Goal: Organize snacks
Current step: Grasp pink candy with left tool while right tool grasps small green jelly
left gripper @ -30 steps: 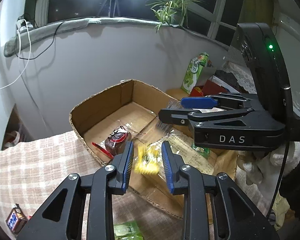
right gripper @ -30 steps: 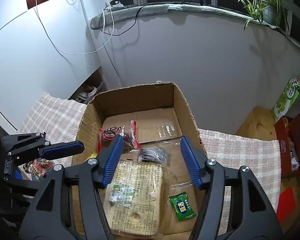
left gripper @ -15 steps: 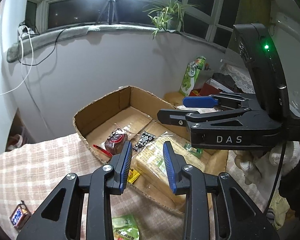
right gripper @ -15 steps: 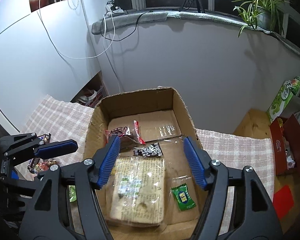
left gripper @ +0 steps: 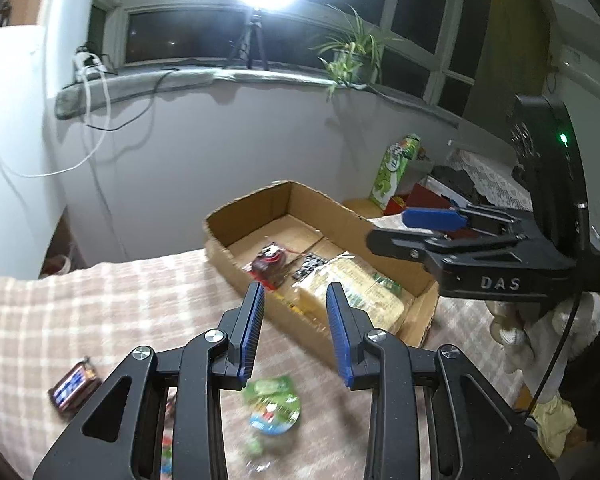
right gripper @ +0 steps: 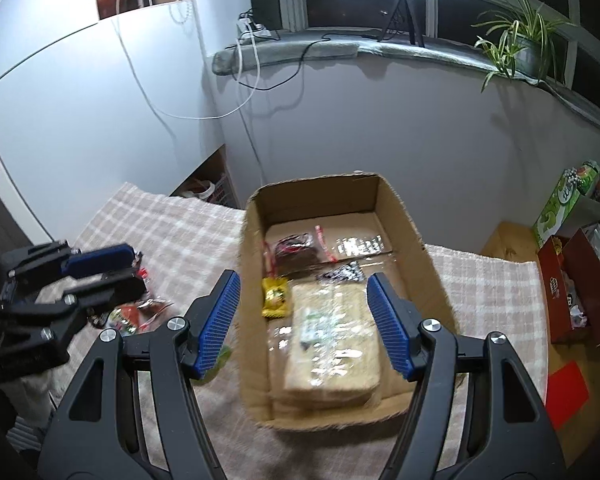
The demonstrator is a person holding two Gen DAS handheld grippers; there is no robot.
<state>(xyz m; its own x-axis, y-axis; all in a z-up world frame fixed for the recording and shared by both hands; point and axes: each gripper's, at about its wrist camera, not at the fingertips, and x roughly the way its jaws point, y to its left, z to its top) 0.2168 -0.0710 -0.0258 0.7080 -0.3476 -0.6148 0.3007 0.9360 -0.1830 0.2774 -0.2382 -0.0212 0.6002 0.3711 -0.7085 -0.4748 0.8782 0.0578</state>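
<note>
Blue-padded fingers [right gripper: 390,330] on the right gripper [right gripper: 302,328] stand wide apart, empty; left gripper [left gripper: 294,330] parted too, nothing between. Brown cardboard box [right gripper: 430,280] at twelve o'clock holds a small yellow snack packet [right gripper: 275,297] beside a large clear-wrapped bread pack [right gripper: 332,340].

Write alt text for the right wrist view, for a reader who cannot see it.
An open cardboard box on a checked tablecloth holds a large wrapped bread pack, a yellow snack packet and a dark red-trimmed packet. The right gripper hangs above it, jaws apart and empty; the left gripper is over loose snacks at left.
</note>
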